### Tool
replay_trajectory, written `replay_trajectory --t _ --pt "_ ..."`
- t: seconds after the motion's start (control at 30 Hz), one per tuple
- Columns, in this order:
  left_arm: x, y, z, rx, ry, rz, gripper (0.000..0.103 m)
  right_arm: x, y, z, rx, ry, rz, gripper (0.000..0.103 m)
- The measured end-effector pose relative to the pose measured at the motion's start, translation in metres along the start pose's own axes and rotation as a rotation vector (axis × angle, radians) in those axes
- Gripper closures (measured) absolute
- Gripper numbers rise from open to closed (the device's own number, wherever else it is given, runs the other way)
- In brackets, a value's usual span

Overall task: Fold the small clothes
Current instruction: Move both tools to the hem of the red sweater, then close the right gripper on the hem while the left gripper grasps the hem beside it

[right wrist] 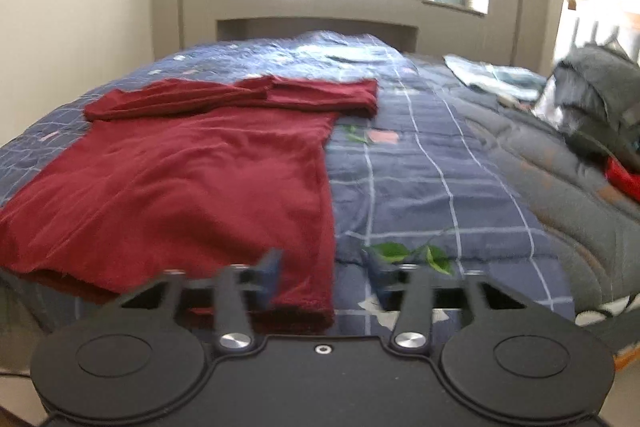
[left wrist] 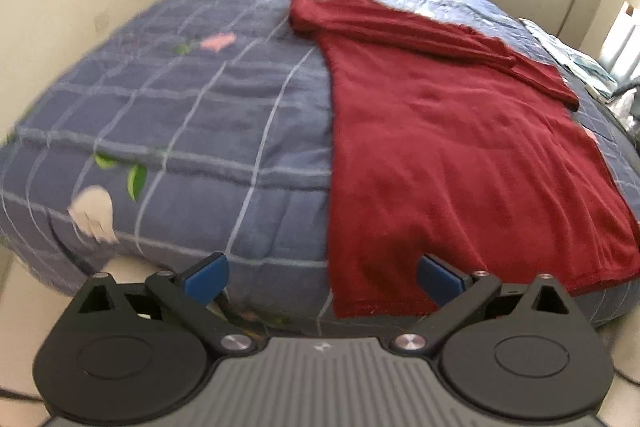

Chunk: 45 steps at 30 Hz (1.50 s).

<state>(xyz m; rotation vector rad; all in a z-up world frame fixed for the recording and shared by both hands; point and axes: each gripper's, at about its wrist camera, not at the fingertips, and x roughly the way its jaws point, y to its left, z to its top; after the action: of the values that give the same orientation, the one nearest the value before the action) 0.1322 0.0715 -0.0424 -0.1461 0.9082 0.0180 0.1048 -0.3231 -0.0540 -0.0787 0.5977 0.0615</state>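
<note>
Ahead of the left claw [left wrist: 322,281] lies the red garment [left wrist: 452,147]; unheld

We find no legible text, label, brand name, number or sign in either wrist view. The only mark is a small pale emblem [left wrist: 321,347] on the ribbed grey housing of the left gripper; it is too small and blurred for us to read.

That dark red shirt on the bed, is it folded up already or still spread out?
Partly folded: the dark red shirt lies flat on the quilt, its body spread out, with both sleeves folded across the top.
</note>
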Motion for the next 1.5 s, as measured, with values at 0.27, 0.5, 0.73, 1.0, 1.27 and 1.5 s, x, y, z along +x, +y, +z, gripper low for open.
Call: replay_trajectory --t 0.27,0.5,0.73,1.0,1.27,1.5 --pt "-0.016 -0.046 -0.008 0.200 -0.115 -0.044 0.000 -0.018 0.046 -0.007 -0.370 -0.021 0.144 0.006" --pt "-0.014 -0.085 -0.022 0.347 -0.125 -0.061 0.000 -0.008 0.074 -0.023 -0.571 -0.006 0.092 0.019" --pt "-0.015 -0.102 -0.031 0.403 -0.136 -0.119 0.000 0.006 0.079 -0.029 -0.593 -0.020 0.052 0.036" --pt "-0.014 -0.119 -0.040 0.468 -0.139 -0.150 0.000 -0.001 0.094 -0.042 -0.698 -0.076 0.047 0.063" --pt "-0.010 -0.134 -0.050 0.520 -0.176 -0.135 0.000 -0.005 0.089 -0.026 -0.599 -0.108 0.087 0.090" --pt "-0.005 -0.152 -0.058 0.589 -0.222 -0.076 0.000 -0.019 0.070 0.010 -0.326 -0.146 0.161 0.091"
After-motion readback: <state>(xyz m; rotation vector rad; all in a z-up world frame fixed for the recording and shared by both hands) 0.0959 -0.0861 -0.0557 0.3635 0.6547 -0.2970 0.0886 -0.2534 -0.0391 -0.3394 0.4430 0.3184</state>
